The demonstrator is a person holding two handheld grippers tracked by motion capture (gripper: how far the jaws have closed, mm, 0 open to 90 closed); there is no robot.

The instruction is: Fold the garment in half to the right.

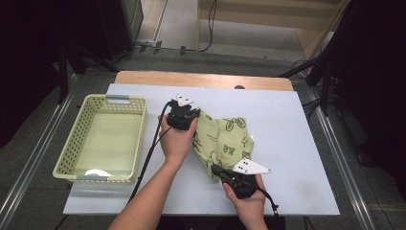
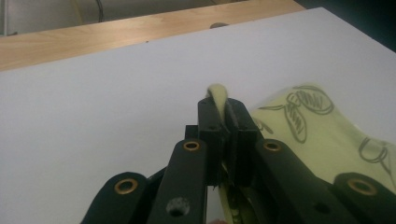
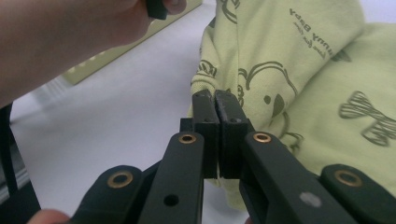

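- On the white tabletop point(image 1: 287, 143), mid-right, lies the crumpled green printed cloth point(image 1: 225, 141); pale basket point(image 1: 72, 143) sits well apart at left, inside not clear to see.
- Cloth runs diagonally between both tongs: far-left corner up by the left one, near edge down by the right one.
- Left tongs point(image 2: 223, 109) clamped together on a cloth corner, hand point(image 1: 177, 141) palm-down above it.
- Right tongs point(image 3: 215, 100) clamped on the cloth's near edge, pointing away from the person.
- Likely next: lift and spread, or carry it to the basket.

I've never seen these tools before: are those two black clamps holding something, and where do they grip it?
Both hold the green printed cloth: the left gripper pinches its far edge, the right gripper its near edge.
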